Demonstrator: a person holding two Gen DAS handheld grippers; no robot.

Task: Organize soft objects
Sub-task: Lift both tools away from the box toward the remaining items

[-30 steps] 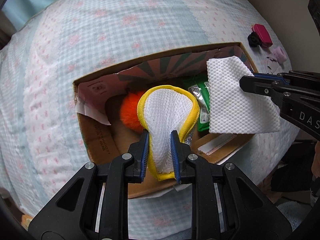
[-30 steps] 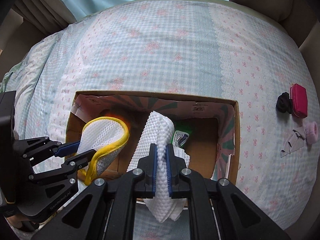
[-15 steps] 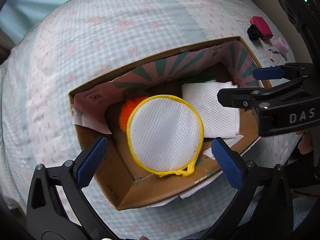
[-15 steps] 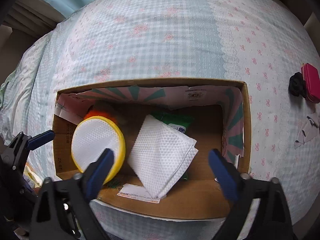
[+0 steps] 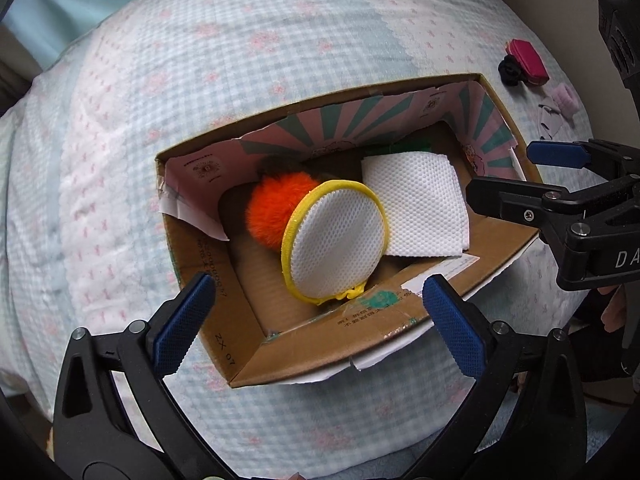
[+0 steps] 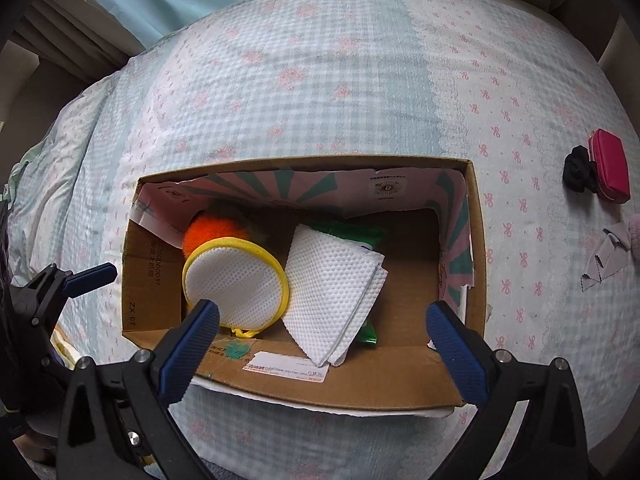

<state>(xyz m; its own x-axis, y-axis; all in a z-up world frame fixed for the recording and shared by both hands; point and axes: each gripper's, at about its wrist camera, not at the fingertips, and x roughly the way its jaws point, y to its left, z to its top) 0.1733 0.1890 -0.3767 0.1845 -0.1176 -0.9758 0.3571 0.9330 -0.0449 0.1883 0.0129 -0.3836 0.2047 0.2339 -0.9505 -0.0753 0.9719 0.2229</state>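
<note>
An open cardboard box [image 5: 304, 340] [image 6: 360, 376] sits on the checked bedspread. Inside lie a round white mesh pouch with yellow trim [image 5: 336, 240] [image 6: 236, 284], a folded white cloth [image 5: 416, 204] [image 6: 332, 284], an orange fluffy ball [image 5: 276, 208] [image 6: 204, 232] and a green packet [image 6: 348, 232], partly hidden under the cloth. My left gripper [image 5: 316, 320] is open and empty above the box's near edge. My right gripper [image 6: 320, 336] is open and empty above the box's near wall; it also shows in the left wrist view [image 5: 524, 176] at the right.
On the bedspread right of the box lie a red case [image 6: 610, 170] [image 5: 528, 62], a black scrunchie [image 6: 578, 170] [image 5: 510, 70], a pink fluffy item [image 5: 566, 98] and a small grey cloth [image 6: 604, 256]. A curtain [image 6: 72, 36] hangs at the far left.
Both grippers opened and let go: the mesh pouch and the white cloth dropped into the box. Both grippers then drew back from the box.
</note>
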